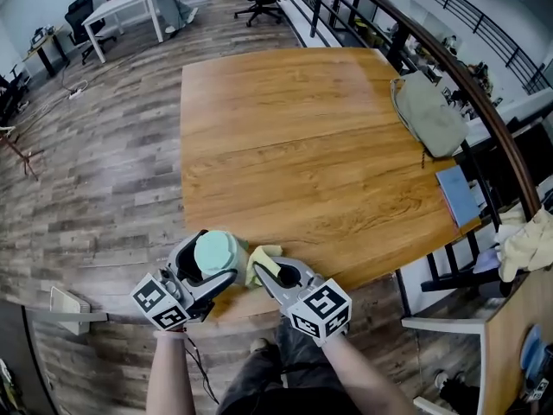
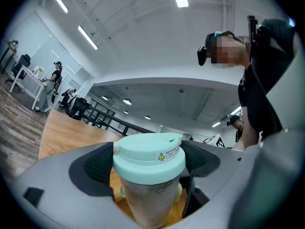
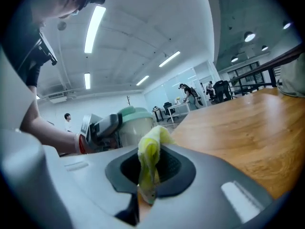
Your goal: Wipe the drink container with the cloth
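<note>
Drink container [image 1: 218, 251], mint-lidded, held upright at the near edge of the counter [image 1: 311, 145], clamped between the pads of the left tool [image 1: 210, 266]. Just beside it, to the right, the right tool [image 1: 278, 275] is closed on a yellow cloth [image 1: 262, 260].

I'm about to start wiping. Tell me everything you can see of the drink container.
The drink container is a tumbler with a pale translucent body and a mint-green, plastic-looking lid bearing a small warning sticker. It stands upright at the table's near edge, clamped near its top between the left gripper's jaws. The yellow cloth, pinched in the right gripper, sits close beside it. Whether they touch, or whether its base rests on the wood, is unclear.
</note>
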Demonstrator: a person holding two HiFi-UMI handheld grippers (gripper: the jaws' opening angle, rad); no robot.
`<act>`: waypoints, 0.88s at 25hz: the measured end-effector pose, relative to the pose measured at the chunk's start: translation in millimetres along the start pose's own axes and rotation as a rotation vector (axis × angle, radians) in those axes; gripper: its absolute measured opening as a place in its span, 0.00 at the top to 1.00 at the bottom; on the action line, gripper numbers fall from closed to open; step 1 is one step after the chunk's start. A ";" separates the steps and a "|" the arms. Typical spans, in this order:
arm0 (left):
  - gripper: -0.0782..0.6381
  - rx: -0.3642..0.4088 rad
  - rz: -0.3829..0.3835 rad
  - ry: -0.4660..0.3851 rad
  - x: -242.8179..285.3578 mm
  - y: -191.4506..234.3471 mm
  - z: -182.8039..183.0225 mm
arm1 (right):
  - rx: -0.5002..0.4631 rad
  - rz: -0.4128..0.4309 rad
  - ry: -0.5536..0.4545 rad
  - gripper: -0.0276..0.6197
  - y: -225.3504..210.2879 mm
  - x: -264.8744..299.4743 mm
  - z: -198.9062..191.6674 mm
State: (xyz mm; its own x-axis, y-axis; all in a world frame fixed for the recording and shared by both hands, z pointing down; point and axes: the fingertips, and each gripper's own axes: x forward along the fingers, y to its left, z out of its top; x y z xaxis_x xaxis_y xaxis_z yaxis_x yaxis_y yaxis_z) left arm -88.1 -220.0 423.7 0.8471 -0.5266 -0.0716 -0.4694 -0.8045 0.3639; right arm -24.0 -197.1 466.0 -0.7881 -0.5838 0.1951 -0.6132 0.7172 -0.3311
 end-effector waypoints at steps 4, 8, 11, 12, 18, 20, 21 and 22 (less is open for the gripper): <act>0.28 0.045 -0.048 0.033 4.0 -9.5 -3.0 | -0.011 0.015 -0.054 0.92 4.8 1.7 25.8; 0.28 0.087 -0.069 0.063 9.5 -17.9 -3.8 | -0.009 0.014 -0.071 0.92 1.0 0.8 35.6; 0.28 0.141 -0.081 0.090 15.8 -29.0 -7.8 | 0.013 -0.003 -0.086 0.92 -7.2 -4.7 36.0; 0.28 0.158 -0.084 0.095 18.1 -32.4 -8.9 | 0.027 -0.008 -0.090 0.92 -10.2 -6.8 35.1; 0.28 0.203 -0.103 0.115 24.2 -43.8 -14.0 | 0.107 -0.032 -0.079 0.92 -23.2 -11.9 12.8; 0.28 0.198 -0.105 0.119 23.6 -45.0 -15.3 | 0.121 -0.040 -0.057 0.92 -26.5 -10.9 0.2; 0.28 0.195 -0.103 0.120 23.4 -45.8 -15.9 | 0.134 -0.043 -0.048 0.92 -28.3 -10.7 -5.9; 0.28 0.194 -0.101 0.119 23.6 -47.1 -16.4 | 0.147 -0.048 -0.038 0.92 -30.2 -10.9 -12.2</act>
State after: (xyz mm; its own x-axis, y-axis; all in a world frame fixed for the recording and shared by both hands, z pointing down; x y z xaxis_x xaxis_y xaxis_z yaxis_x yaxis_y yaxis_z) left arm -42.0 -190.1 420.1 0.9101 -0.4141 0.0151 -0.4102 -0.8951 0.1748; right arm 2.5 -207.8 485.1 -0.7541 -0.6316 0.1800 -0.6331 0.6263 -0.4548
